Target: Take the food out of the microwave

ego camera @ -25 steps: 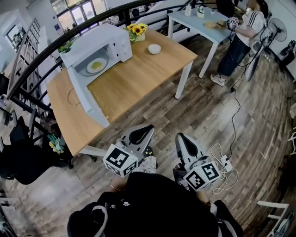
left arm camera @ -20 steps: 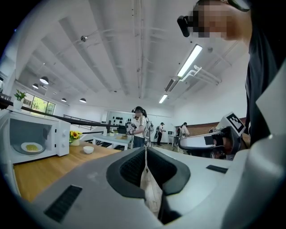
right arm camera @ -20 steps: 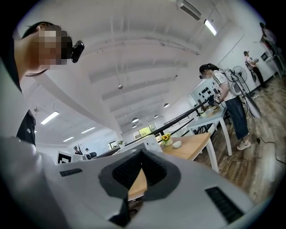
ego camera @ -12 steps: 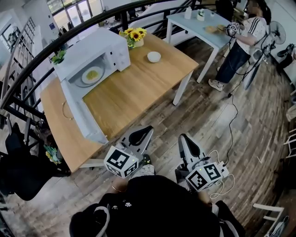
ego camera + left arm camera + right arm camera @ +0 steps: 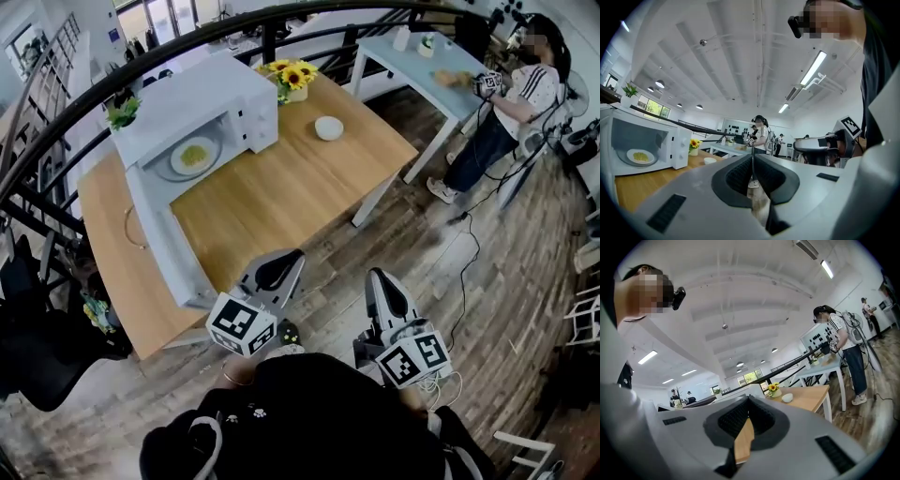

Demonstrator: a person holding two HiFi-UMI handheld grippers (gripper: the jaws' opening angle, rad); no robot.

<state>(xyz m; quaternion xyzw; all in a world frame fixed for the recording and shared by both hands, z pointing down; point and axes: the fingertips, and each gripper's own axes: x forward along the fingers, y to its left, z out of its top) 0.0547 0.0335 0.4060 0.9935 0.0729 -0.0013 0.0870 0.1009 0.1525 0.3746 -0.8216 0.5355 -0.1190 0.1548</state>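
A white microwave (image 5: 202, 103) stands on the far left of a wooden table (image 5: 281, 187) with its door (image 5: 164, 234) swung wide open. Inside lies a plate of yellow food (image 5: 195, 155), which the left gripper view also shows as a plate of food (image 5: 640, 156) in the oven. My left gripper (image 5: 279, 266) is shut and empty, held low in front of the table's near edge. My right gripper (image 5: 384, 289) is also shut and empty, over the floor to the right. Both are well short of the microwave.
A small white bowl (image 5: 329, 127) and a vase of sunflowers (image 5: 291, 75) sit on the table right of the microwave. A black railing (image 5: 141, 66) curves behind it. A person (image 5: 506, 112) stands at a light-blue table (image 5: 422, 66) far right. Cables (image 5: 469, 272) lie on the floor.
The view has shifted so the table and microwave sit a little closer and more central. Both grippers stay shut and low near my body.
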